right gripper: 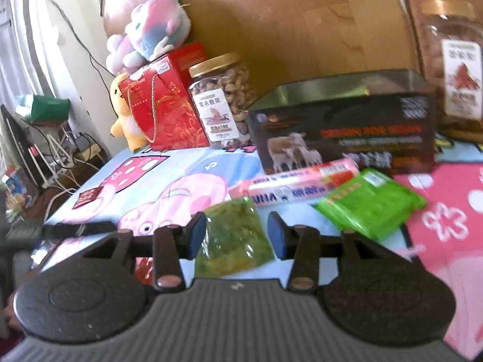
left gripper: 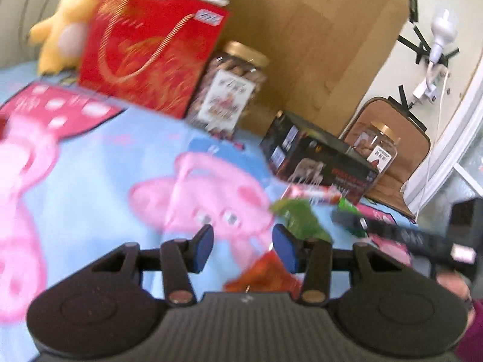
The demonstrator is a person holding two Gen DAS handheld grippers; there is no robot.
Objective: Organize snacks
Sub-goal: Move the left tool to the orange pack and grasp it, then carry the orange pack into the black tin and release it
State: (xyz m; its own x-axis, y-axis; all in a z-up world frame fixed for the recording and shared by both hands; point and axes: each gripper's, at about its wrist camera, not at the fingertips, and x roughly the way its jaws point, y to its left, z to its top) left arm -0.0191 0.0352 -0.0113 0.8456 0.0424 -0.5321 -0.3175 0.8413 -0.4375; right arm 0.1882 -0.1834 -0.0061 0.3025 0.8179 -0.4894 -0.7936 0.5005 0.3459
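Left gripper (left gripper: 242, 249): jaws spread, nothing btwn the blue pads; hovers over the cartoon-pig blanket (left gripper: 90, 181). Orange snack packet (left gripper: 265, 277) lies just under its right finger, at approx 5 o'clock from the gap.
Right gripper (right gripper: 237, 235): jaws spread, holding nothing; dark-green snack pouch (right gripper: 234, 241) lies flat on the blanket btwn the two fingers, contact w/ pads can't be told.
Bright-green packet (right gripper: 371, 203): at 2 o'clock from the right gripper, flat on the blanket, near edge blurred.
Pink tube pack (right gripper: 295, 182): at 1 o'clock, lying lengthwise just in front of the dark box, one end touching or overlapping the bright-green packet.
Dark box (right gripper: 341, 132): at 1 o'clock, behind the tube, cattle picture on front.
Nut jar w/ gold lid (right gripper: 219, 99): at 12 o'clock, upright, just beside the red gift bag (right gripper: 163, 105) on its left.
Second jar (right gripper: 452, 63): far at 2 o'clock, behind the dark box.
Plush toys (right gripper: 148, 34): on and behind the red bag; yellow one (left gripper: 63, 21) at 10 o'clock in left view.
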